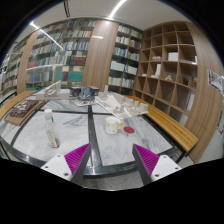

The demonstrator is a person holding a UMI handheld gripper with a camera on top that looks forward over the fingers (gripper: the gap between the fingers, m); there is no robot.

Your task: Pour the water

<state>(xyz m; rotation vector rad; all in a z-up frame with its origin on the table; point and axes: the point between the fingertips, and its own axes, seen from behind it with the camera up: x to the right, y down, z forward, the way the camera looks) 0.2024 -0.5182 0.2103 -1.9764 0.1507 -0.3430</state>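
Note:
My gripper (pixel 112 160) is open and empty, its magenta fingertips (pixel 75 157) spread wide above a white marbled table (pixel 70 132). A clear bottle (pixel 50 130) stands upright on the table, ahead of the left finger. A small pink-red cup or dish (pixel 128 128) and a pale round dish (pixel 112 126) sit farther ahead, between the fingers and beyond them. Nothing is between the fingers.
Dark metal bars (pixel 90 125) cross the table surface. White clutter (pixel 108 102) lies at the table's far end. Bookshelves (pixel 60 50) line the back wall, and wooden cubby shelves (pixel 172 60) with a bench (pixel 170 125) stand at the right.

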